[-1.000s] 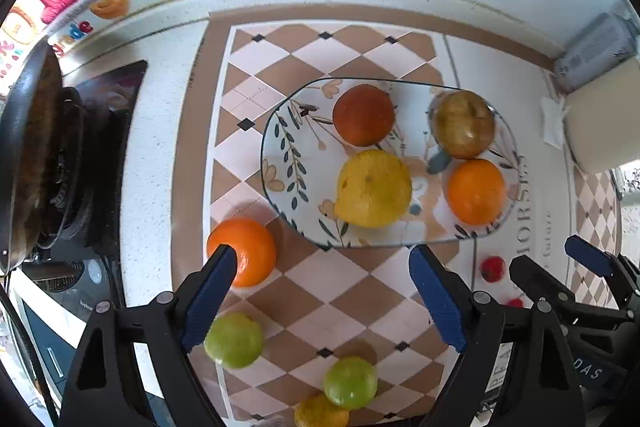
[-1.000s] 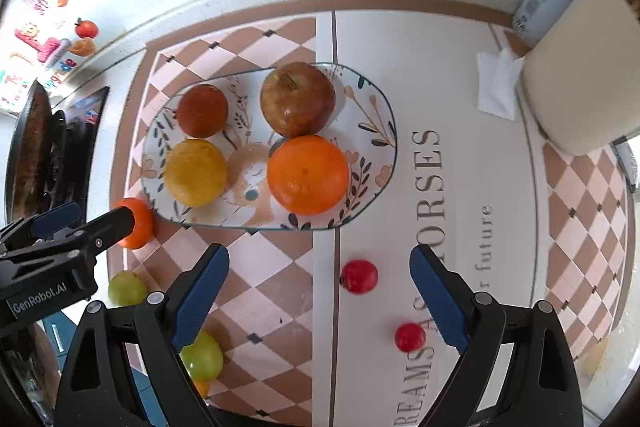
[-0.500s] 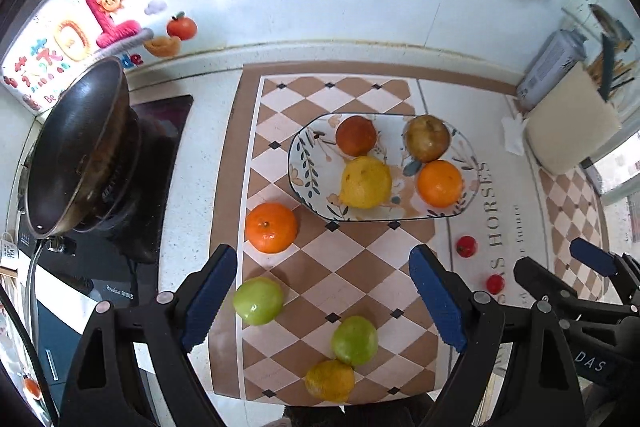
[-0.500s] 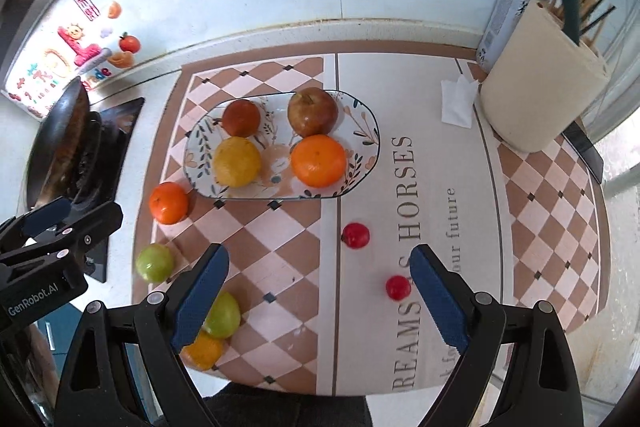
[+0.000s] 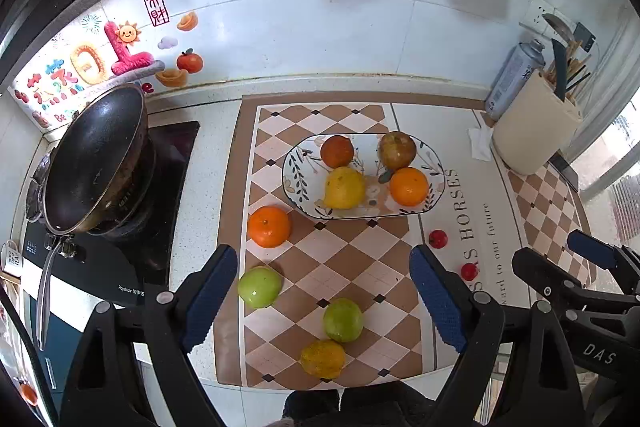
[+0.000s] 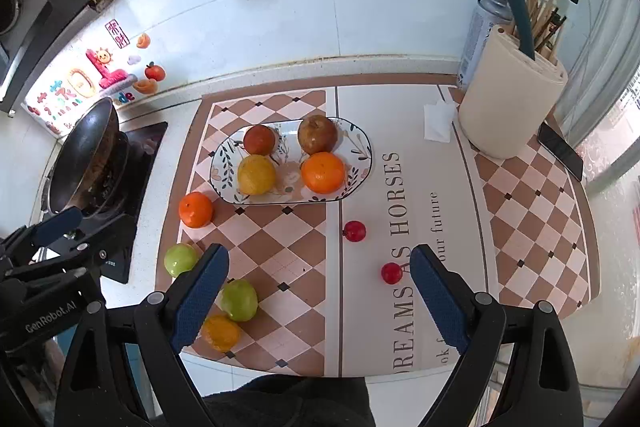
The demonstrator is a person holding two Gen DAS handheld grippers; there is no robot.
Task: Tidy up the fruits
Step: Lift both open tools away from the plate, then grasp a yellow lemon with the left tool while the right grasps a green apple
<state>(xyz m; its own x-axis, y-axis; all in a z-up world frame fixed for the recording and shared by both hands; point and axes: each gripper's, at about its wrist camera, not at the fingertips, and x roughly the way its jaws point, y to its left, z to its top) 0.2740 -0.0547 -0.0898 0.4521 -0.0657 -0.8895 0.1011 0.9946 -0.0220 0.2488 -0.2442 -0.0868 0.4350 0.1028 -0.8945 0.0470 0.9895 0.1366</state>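
- Four fruits sit in the oval patterned plate (image 5: 296, 183): one dark red-orange fruit (image 5: 337, 151), one brownish apple (image 5: 397, 151), one yellow fruit (image 5: 344, 187) and one orange (image 5: 409, 186).
- Six fruits lie loose on the checkered mat (image 5: 352, 263) on the worktop: one orange (image 5: 268, 226) just beside the plate, two green apples (image 5: 259, 286) (image 5: 343, 319), one small yellow-orange fruit (image 5: 322, 359) touching the nearer green apple, and two small red fruits (image 6: 354, 230) (image 6: 391, 273).
- Left gripper (image 5: 323, 297): jaws wide, holding nothing, above the mat.
- Right gripper (image 6: 319, 297): jaws wide, holding nothing.
- One black wok (image 5: 94, 159) stands on the stove, and one cream utensil holder (image 6: 510, 107) at the far right.
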